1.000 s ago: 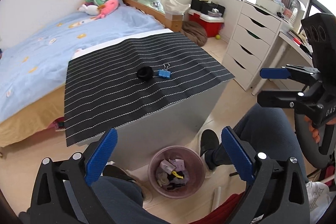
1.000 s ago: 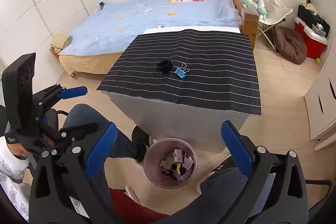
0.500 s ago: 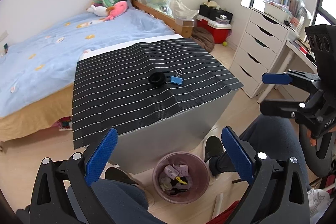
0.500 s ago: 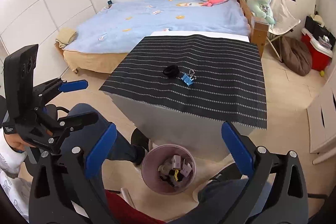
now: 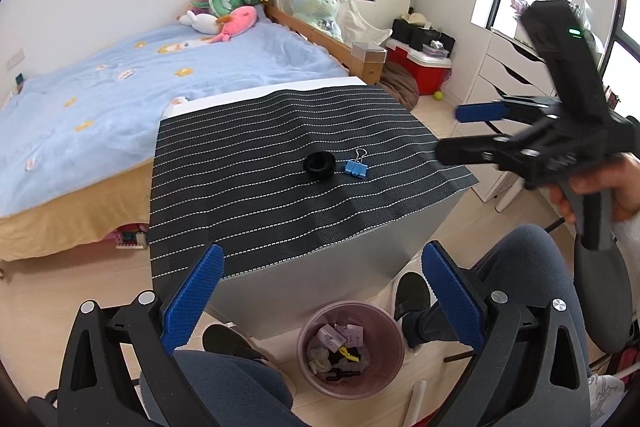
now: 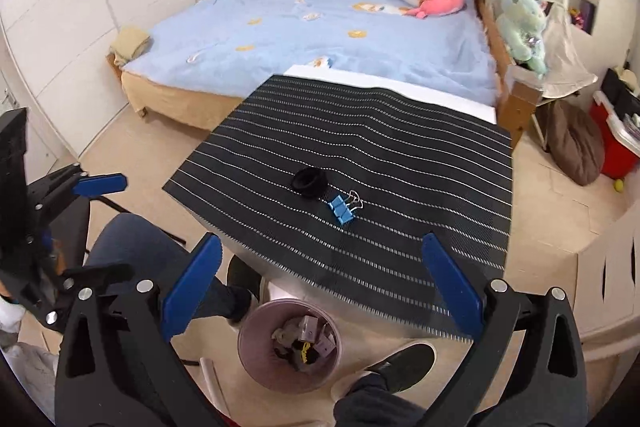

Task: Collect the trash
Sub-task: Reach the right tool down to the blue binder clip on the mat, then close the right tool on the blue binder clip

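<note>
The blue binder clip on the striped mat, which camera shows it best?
The right wrist view: the blue binder clip looks larger there, its wire handles distinct. The left wrist view shows it smaller, beside the black ring.

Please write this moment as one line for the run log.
left claw: open, holds nothing | right claw: open, holds nothing | black ring, blue binder clip: on striped mat | pink bin: on floor, part filled

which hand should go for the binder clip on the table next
Probably right. The right gripper is open and reaches out over the table's edge on the binder clip's side; the left gripper hangs back above the bin.
</note>
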Available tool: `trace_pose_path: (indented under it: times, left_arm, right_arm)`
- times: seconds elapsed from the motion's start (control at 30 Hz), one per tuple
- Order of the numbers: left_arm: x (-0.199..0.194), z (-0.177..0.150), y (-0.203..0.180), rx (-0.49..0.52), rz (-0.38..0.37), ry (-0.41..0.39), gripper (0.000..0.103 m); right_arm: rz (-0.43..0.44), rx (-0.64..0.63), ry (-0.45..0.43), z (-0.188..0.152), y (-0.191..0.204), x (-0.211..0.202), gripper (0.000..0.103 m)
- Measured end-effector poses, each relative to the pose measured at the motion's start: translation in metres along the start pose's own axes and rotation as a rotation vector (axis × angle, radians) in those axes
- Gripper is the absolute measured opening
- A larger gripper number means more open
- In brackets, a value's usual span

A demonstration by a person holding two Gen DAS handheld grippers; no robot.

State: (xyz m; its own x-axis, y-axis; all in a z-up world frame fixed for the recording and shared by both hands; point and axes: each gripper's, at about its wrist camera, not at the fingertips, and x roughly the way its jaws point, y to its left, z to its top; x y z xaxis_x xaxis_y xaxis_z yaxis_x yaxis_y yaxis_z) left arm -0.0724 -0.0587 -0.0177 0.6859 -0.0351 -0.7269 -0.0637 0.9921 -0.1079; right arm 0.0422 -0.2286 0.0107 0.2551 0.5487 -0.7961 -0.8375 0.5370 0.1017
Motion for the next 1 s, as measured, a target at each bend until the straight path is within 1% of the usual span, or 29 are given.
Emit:
trace_pose_path:
  times: [0.07,0.3,0.37,0.47,0.53,0.57,0.63,0.67,0.7,0.73,0.8,0.83,0.9,1.0]
  left_arm:
    - [0.001,0.000,0.002,-0.003,0.000,0.002,0.095]
    - [0.003,0.001,0.010,-0.022,0.007,0.009,0.095]
    - [0.004,0.002,0.011,-0.027,0.007,0.012,0.095]
    - [0.003,0.001,0.014,-0.032,0.012,0.014,0.095]
    - [0.003,0.001,0.016,-0.037,0.012,0.014,0.095]
    - [0.003,0.001,0.016,-0.038,0.012,0.015,0.095]
    - [0.003,0.000,0.018,-0.042,0.013,0.017,0.095]
    - [0.004,0.000,0.018,-0.044,0.014,0.020,0.095]
    - [0.004,-0.001,0.019,-0.046,0.014,0.021,0.095]
    - [0.004,-0.001,0.019,-0.048,0.015,0.022,0.095]
    - [0.005,-0.001,0.020,-0.050,0.016,0.025,0.095]
    - [0.005,-0.001,0.020,-0.052,0.015,0.027,0.095]
    - [0.006,-0.001,0.019,-0.053,0.015,0.029,0.095]
    - [0.007,-0.002,0.020,-0.053,0.014,0.033,0.095]
  right_arm:
    - [0.008,-0.013,0.036,0.007,-0.005,0.016,0.098]
    - [0.030,-0.049,0.113,0.024,-0.015,0.056,0.098]
    - [0.041,-0.057,0.131,0.028,-0.017,0.066,0.093]
    - [0.036,-0.077,0.167,0.029,-0.020,0.079,0.075]
    - [0.041,-0.081,0.183,0.028,-0.021,0.086,0.065]
    - [0.041,-0.083,0.188,0.028,-0.022,0.089,0.062]
    - [0.046,-0.081,0.197,0.027,-0.024,0.094,0.050]
    - [0.048,-0.079,0.201,0.026,-0.025,0.096,0.047]
    - [0.048,-0.077,0.203,0.026,-0.026,0.098,0.042]
    - [0.047,-0.075,0.204,0.026,-0.026,0.099,0.039]
    - [0.053,-0.071,0.202,0.025,-0.027,0.101,0.028]
    - [0.056,-0.069,0.203,0.025,-0.027,0.101,0.024]
    - [0.063,-0.068,0.208,0.024,-0.027,0.103,0.022]
    - [0.069,-0.064,0.207,0.025,-0.028,0.105,0.011]
